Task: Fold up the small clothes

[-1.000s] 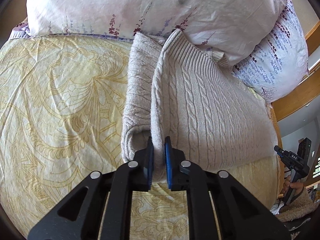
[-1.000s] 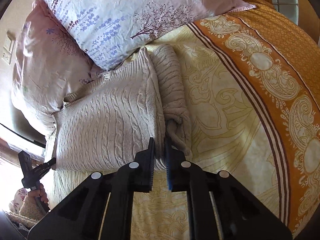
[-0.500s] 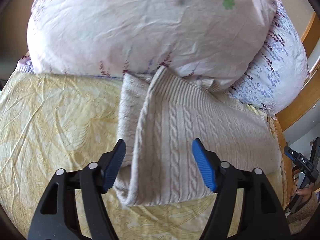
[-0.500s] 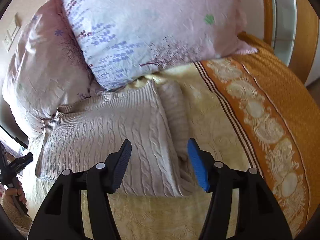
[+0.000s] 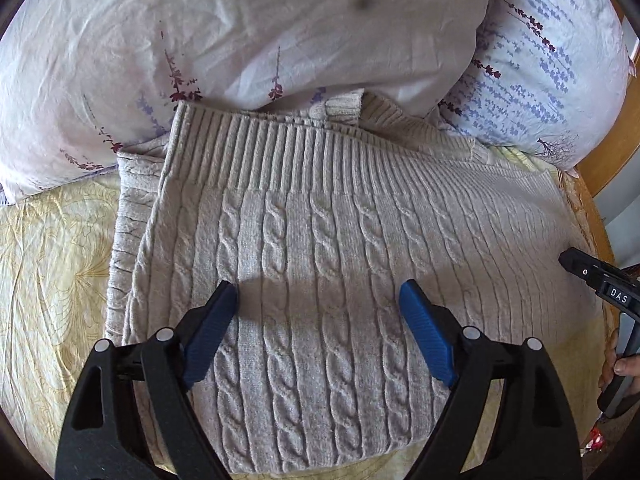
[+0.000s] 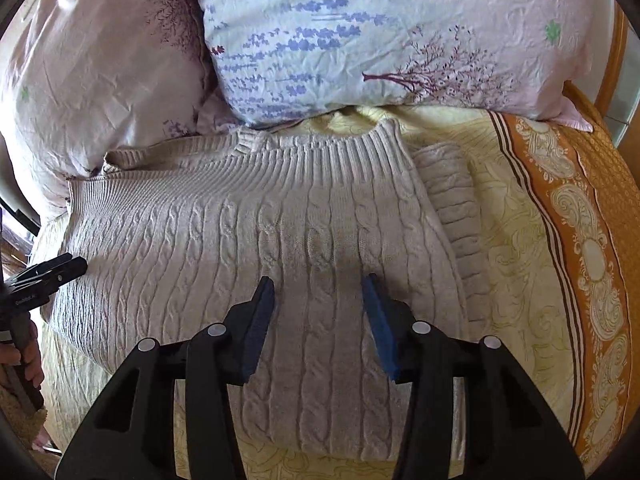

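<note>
A beige cable-knit sweater [image 5: 320,248] lies folded on the yellow patterned bedspread [image 5: 48,280], in the middle of both views. Its ribbed band [image 5: 280,152] is at the upper side and touches the pillows. In the left wrist view a folded part sticks out under the left edge of the sweater; in the right wrist view a narrow knitted strip [image 6: 452,200] lies just beside its right edge.

The left gripper [image 5: 318,296] is above the lower middle of the sweater. Its 2 blue pads [image 5: 208,332] are spread wide and the jaws are opening. Only flat fabric is seen between them, and they pinch nothing.

The right gripper [image 6: 320,288] is also above the lower middle of the sweater. Its pads [image 6: 380,320] are apart, less wide, and the jaws are closing. The knit is below them, not gripped.

2 floral pillows fill the upper part: a pale pink pillow [image 5: 240,28] and a white pillow with lavender print [image 6: 360,32]. An orange patterned border [image 6: 580,240] runs along the right side of the right wrist view.
</note>
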The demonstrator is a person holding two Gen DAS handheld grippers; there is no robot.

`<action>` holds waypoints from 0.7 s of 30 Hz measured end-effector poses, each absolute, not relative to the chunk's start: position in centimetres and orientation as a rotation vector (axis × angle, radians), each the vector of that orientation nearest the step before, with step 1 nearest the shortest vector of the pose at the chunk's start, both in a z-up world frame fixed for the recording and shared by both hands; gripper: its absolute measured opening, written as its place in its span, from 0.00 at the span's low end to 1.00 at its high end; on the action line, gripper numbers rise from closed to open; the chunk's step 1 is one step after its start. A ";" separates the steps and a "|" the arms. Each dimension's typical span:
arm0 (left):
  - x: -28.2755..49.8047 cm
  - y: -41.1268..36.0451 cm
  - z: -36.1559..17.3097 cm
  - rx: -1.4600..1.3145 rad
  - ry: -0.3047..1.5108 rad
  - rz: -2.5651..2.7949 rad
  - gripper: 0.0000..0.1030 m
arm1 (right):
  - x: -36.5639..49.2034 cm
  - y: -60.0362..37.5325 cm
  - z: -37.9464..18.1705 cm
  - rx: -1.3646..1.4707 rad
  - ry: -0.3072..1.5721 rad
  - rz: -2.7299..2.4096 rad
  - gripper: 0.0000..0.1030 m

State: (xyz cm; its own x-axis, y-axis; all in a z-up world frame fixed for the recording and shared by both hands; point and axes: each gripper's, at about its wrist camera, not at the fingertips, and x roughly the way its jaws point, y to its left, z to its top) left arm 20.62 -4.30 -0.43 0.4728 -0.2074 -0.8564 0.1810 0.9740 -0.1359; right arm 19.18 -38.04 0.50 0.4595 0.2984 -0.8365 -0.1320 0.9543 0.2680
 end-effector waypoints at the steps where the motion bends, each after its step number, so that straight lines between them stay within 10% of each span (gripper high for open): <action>1: 20.7 -4.4 -0.5 -0.023 1.052 -0.237 0.82 | 19.2 -37.9 0.4 0.172 1.064 0.265 0.48; 21: 22.1 5.3 0.2 -0.285 0.992 -0.056 0.88 | 20.6 -29.9 2.1 0.068 1.047 0.400 0.74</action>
State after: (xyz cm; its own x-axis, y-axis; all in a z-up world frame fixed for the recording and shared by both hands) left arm 22.14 5.30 0.22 0.5487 -0.1760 -0.8173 -0.0822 0.9615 -0.2623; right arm 20.57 -29.87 2.13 0.4347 0.3535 -0.8283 -0.2891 0.9258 0.2434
